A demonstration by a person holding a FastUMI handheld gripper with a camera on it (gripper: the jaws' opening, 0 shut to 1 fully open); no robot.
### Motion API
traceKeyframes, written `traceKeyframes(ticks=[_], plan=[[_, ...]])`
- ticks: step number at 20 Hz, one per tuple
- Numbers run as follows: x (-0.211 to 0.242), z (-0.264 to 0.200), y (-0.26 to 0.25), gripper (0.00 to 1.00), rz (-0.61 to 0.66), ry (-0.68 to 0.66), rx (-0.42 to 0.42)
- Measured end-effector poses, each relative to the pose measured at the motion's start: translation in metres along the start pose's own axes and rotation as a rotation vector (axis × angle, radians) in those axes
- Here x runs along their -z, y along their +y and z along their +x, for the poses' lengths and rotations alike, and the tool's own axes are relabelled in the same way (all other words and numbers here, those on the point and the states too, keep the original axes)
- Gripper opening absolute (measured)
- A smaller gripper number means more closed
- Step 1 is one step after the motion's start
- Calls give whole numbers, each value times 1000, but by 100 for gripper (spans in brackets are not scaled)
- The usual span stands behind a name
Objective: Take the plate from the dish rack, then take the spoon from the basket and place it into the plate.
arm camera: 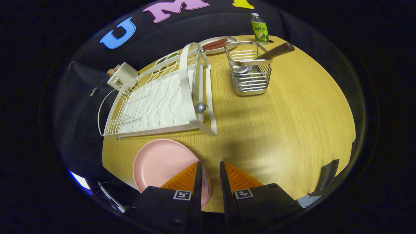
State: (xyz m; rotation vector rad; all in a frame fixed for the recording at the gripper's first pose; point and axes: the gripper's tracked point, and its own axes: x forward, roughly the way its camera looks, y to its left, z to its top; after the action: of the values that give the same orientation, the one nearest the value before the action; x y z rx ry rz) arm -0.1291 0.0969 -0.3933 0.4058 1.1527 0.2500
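- Gripper: the two fingers stand a narrow gap apart with bare table between them; nothing is held
- Round pink plastic plate: lies flat on the round pale-wood table, just ahead of and under the left finger, whose tip overlaps its near rim. Judged as already out of the rack and set down close by, so it can receive the spoon with a short carry
- White wire dish rack with a white drip tray: sits just beyond the plate, its slots empty; its looped frame and a small chrome ball-ended rod stand on the side nearest the basket
- Square silver wire basket: stands upright well beyond the fingers, beside the rack. A dark brown wooden-handled spoon leans in it, bowl down inside and handle jutting out over the far rim, which leaves the handle free to pinch
- Judgement: plate step done, spoon step not begun; the fingers need to reach the basket and close on the handle
- Behind the basket: a green-labelled plastic bottle and a shallow white dish of reddish-brown sticks; risk of a knock seems low since both stand beyond the handle
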Motion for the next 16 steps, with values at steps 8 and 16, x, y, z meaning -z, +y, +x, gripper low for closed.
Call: traceKeyframes(ticks=[8,16], plan=[[-122,-64,-54,56,-102,-333,145],[-162,-34,-72,53,-234,-318,168]])
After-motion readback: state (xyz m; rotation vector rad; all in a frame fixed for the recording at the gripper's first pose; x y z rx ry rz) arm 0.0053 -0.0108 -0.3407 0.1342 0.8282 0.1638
